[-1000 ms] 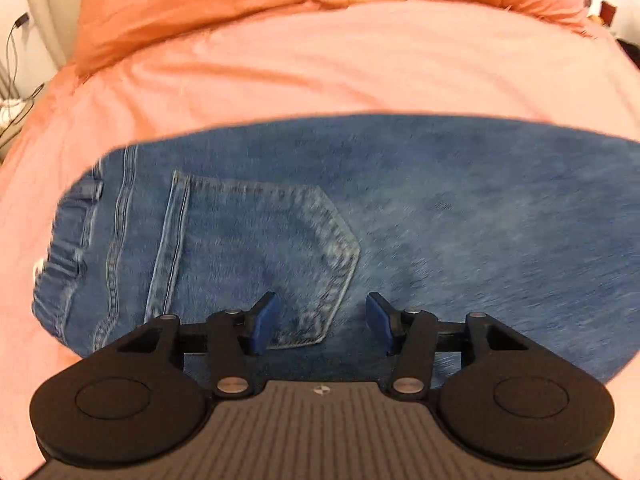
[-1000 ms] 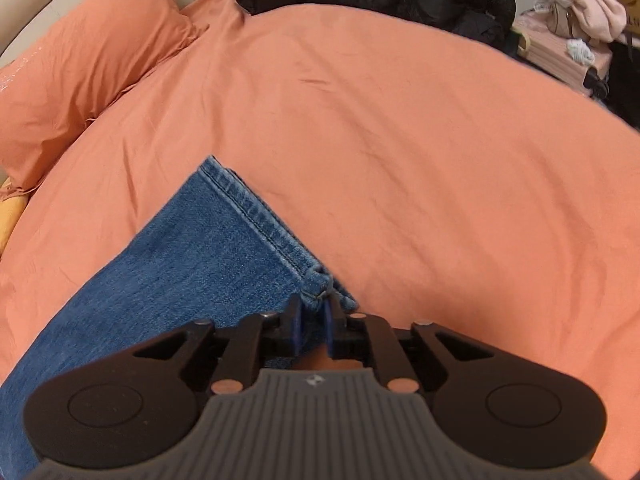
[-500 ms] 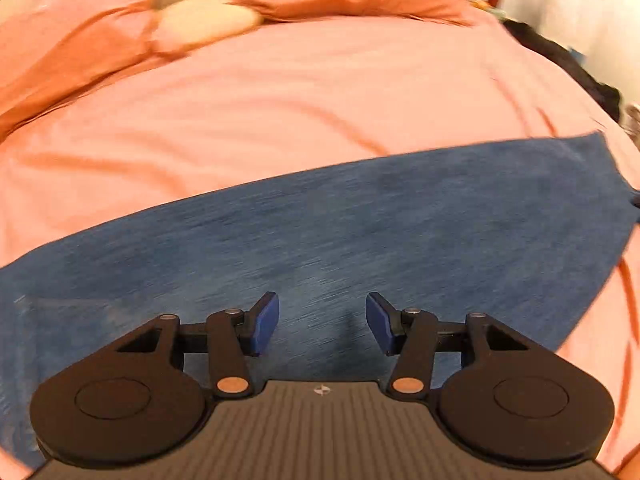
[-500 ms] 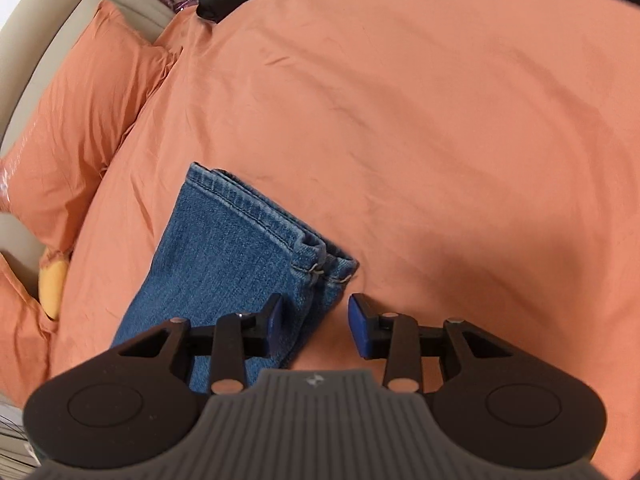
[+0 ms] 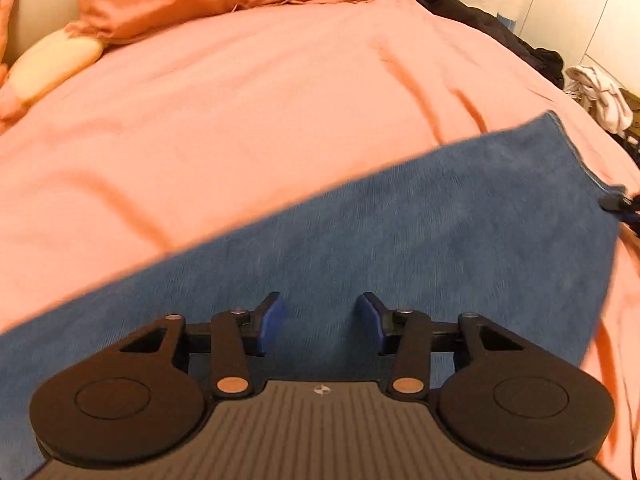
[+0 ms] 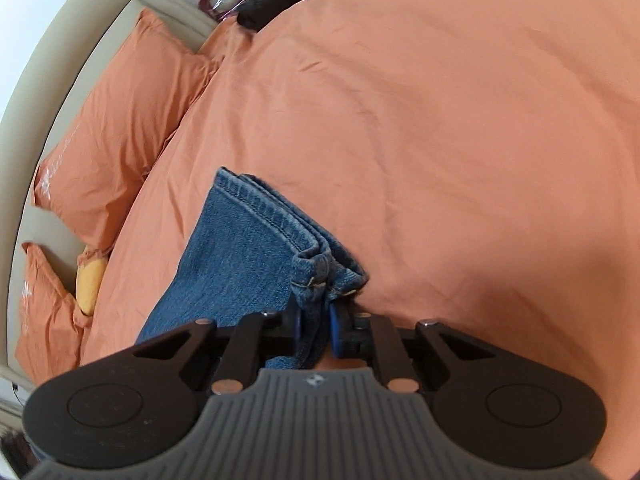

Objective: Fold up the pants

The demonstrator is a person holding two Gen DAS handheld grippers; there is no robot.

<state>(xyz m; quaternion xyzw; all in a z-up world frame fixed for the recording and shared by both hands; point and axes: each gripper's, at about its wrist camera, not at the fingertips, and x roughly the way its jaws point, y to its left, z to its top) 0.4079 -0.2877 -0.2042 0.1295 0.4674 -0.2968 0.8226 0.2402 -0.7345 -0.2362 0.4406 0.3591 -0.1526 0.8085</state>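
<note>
Right tongs (image 6: 316, 330) we find clamped on the hem corner of the jeans (image 6: 236, 264), ready to carry it over; left tongs (image 5: 320, 326) hover apart above the leg, mid-bed (image 5: 240, 120).

The pants (image 5: 400, 240) are mid-blue denim, faintly streaked, with a paler stitched hem (image 6: 280, 224). Under them the bedsheet (image 6: 440, 140) is plain orange, and the pillows (image 6: 120, 132) at its head match it. Beside those pillows lies a yellow cushion (image 6: 91, 280). Both grippers are black with blue pads (image 5: 270, 320), and the headboard (image 6: 60, 64) is cream.
</note>
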